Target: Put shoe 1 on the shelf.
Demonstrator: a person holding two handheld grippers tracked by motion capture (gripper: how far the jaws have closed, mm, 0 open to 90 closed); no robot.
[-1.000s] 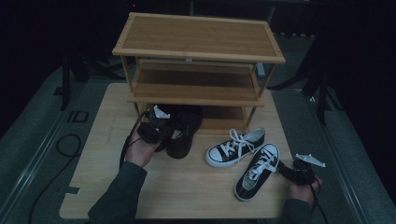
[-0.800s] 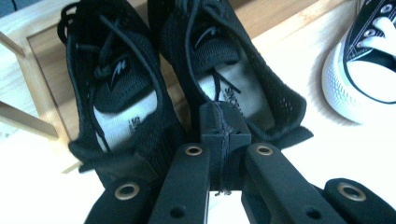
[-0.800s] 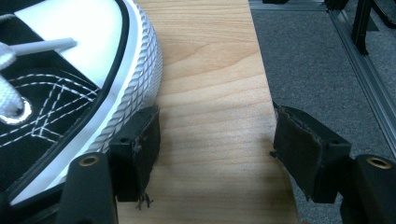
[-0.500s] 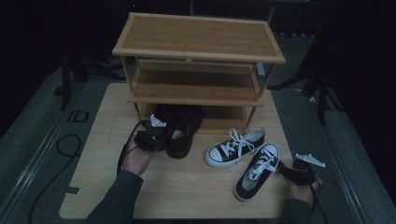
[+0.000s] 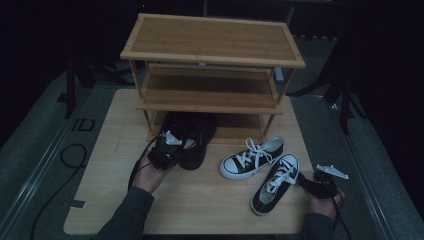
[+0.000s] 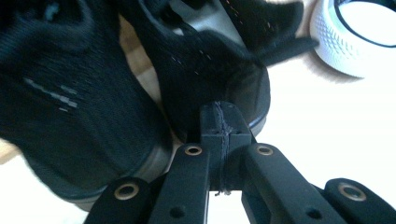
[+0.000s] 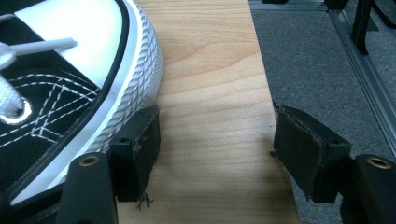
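Left gripper (image 6: 219,126): jaws pinched on heel rim of black shoe (image 6: 205,70), frame centre.
Right gripper (image 7: 215,154): jaws spread, empty, beside sneaker (image 7: 70,93), frame left.
Shelf (image 5: 210,55): upper centre.
Advice: grip stayed firm; heel kept level.

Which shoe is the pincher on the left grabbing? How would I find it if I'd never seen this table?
Find the wooden shoe rack at the back of the table. Two all-black shoes lie side by side, poking out from under its bottom shelf, and the left gripper is shut on the black shoe nearer the sneakers. Unlike the two black-and-white sneakers further right, it has no white laces or toe.
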